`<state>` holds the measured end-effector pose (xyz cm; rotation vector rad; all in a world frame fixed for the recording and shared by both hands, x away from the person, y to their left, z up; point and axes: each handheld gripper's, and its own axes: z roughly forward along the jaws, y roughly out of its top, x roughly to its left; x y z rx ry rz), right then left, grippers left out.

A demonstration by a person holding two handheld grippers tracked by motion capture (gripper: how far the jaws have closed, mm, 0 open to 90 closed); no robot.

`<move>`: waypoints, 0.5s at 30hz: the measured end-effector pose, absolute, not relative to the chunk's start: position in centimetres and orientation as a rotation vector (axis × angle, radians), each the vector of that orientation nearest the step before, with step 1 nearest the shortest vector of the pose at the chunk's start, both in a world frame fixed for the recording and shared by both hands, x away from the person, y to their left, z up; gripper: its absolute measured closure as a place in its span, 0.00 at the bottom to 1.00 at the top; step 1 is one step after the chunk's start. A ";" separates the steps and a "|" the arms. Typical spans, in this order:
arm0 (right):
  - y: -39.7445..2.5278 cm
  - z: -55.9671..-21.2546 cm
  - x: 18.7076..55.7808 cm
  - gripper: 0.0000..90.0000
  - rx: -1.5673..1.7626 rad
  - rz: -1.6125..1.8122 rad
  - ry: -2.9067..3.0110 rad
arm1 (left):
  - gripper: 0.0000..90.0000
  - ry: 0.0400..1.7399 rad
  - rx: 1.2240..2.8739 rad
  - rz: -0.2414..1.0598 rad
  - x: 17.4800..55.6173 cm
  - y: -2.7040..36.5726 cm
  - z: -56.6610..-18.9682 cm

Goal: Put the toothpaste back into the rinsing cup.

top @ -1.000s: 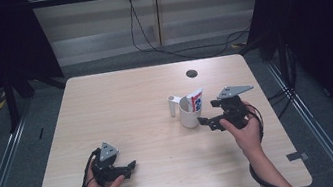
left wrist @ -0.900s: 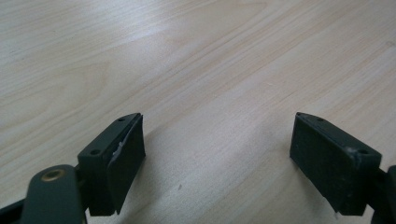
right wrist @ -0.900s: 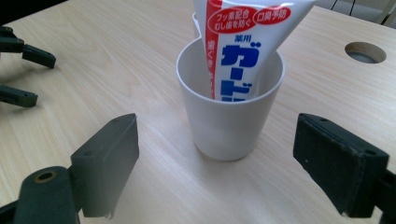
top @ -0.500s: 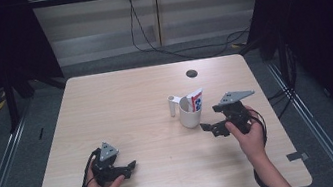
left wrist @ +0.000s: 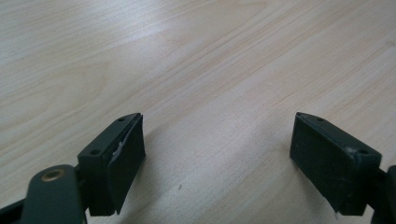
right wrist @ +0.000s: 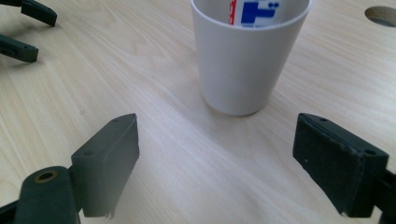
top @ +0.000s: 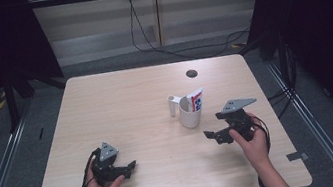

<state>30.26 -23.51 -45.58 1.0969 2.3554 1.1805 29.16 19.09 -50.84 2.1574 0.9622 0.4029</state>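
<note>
A white cup [top: 189,115] stands right of the table's middle, and a white tube with red and blue print [top: 196,100] leans inside it. In the right gripper view the cup [right wrist: 247,60] rises just beyond the jaws, with the tube [right wrist: 254,9] poking over its rim. My right gripper [top: 214,135] rests a short way in front and to the right of the cup, open [right wrist: 215,163] and holding nothing. Near the front left, my left gripper [top: 130,167] lies open [left wrist: 217,154] over bare wood.
A small white upright piece [top: 172,105] stands just left of the cup. A round dark hole [top: 191,73] sits in the light wooden table [top: 121,105] behind the cup. Cables run across the floor beyond the far edge.
My right gripper has drawn back from the cup toward the person and now sits lower on the table. The left gripper has stayed put.
</note>
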 end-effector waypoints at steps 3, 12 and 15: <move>-24.0 -46.1 29.9 0.16 1.112 1.177 2.355 | 0.20 0.962 2.158 0.403 29.2 19.1 -50.8; -24.9 -47.1 29.0 0.16 1.126 1.161 2.369 | 0.20 0.960 2.161 0.404 29.2 19.1 -50.8; -25.2 -47.6 28.7 0.16 1.135 1.157 2.376 | 0.20 0.962 2.159 0.402 29.2 19.1 -50.8</move>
